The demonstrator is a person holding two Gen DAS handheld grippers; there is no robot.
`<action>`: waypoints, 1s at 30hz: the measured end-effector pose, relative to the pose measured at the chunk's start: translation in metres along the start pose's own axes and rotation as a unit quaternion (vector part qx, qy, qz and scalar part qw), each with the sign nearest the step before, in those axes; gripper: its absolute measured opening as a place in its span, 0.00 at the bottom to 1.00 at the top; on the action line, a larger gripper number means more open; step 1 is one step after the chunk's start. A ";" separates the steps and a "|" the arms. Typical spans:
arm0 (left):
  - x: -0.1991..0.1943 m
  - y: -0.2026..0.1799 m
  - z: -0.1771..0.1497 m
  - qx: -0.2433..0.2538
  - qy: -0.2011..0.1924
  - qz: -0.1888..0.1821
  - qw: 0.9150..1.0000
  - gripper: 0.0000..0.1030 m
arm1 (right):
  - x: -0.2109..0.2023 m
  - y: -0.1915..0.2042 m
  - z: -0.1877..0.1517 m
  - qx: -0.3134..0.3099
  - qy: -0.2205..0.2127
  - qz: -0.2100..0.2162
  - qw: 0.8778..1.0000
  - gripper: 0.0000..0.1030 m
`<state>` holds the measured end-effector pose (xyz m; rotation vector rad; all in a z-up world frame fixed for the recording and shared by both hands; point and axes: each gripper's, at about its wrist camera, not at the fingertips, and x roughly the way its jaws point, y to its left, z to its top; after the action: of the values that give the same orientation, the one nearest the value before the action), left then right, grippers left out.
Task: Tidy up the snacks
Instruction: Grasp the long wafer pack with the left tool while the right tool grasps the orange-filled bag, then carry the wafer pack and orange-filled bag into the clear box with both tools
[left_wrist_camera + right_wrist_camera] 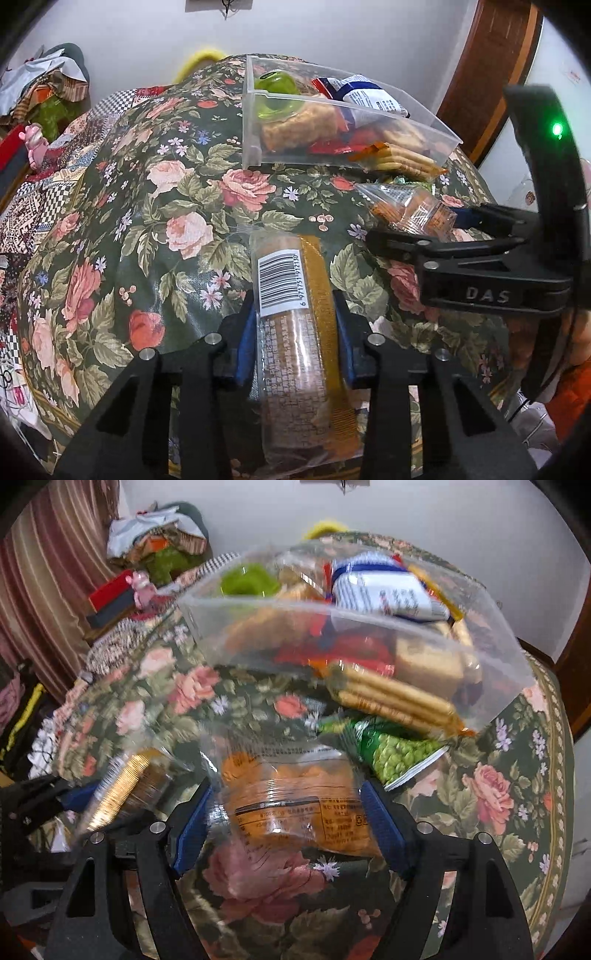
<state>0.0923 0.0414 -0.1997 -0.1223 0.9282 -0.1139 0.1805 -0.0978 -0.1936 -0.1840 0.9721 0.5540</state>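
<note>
The left hand-held gripper (295,334) is clenched on a long biscuit sleeve (295,295) in clear wrap with a gold stripe and a barcode; both blue pads press its sides near the near end, so most of the sleeve sticks out ahead of the jaws, lying along the floral cloth of the bench (166,206). Gripping it across the narrow width looks sensible, since a long pack held that way can be carried lengthwise toward the clear plastic bin (255,122), which stands ahead of this gripper and a little to its right. That bin already holds a green cup, a white and blue packet and several biscuit packs, so it is evidently the collecting place. The right hand-held gripper (288,812) has its 2 jaws wide, straddling a clear bag of orange crackers (295,797); its pads sit just beside the bag's edges, and the blur leaves it unclear whether they press yet, so I judge it still released and lined up for a grasp. Just ahead of it and to its right lies a green pea snack packet (399,753), close against the bin's front wall, seemingly still waiting to be sorted.
</note>
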 end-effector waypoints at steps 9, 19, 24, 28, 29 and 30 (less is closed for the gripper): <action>-0.002 0.000 0.005 -0.009 -0.005 0.004 1.000 0.35 | -0.022 -0.017 -0.010 0.029 -0.034 0.024 0.999 0.55; -0.024 -0.006 0.026 -0.016 -0.041 0.003 0.999 0.35 | -0.059 -0.029 -0.014 0.048 -0.073 0.053 0.995 0.55; -0.041 -0.016 0.048 -0.014 -0.070 -0.003 0.997 0.35 | -0.075 -0.037 -0.005 0.053 -0.098 0.046 0.993 0.55; -0.048 -0.023 0.067 -0.010 -0.087 -0.007 0.996 0.35 | -0.085 -0.047 0.005 0.059 -0.118 0.042 0.990 0.55; -0.049 -0.025 0.072 -0.009 -0.091 -0.007 0.996 0.35 | -0.088 -0.050 0.007 0.061 -0.124 0.040 0.990 0.55; -0.049 -0.027 0.077 -0.008 -0.094 -0.007 0.996 0.35 | -0.090 -0.052 0.009 0.062 -0.128 0.038 0.989 0.55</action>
<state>0.1236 0.0269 -0.1111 -0.1527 0.7410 -0.1061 0.1753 -0.1712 -0.1192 0.0361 0.7620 0.5691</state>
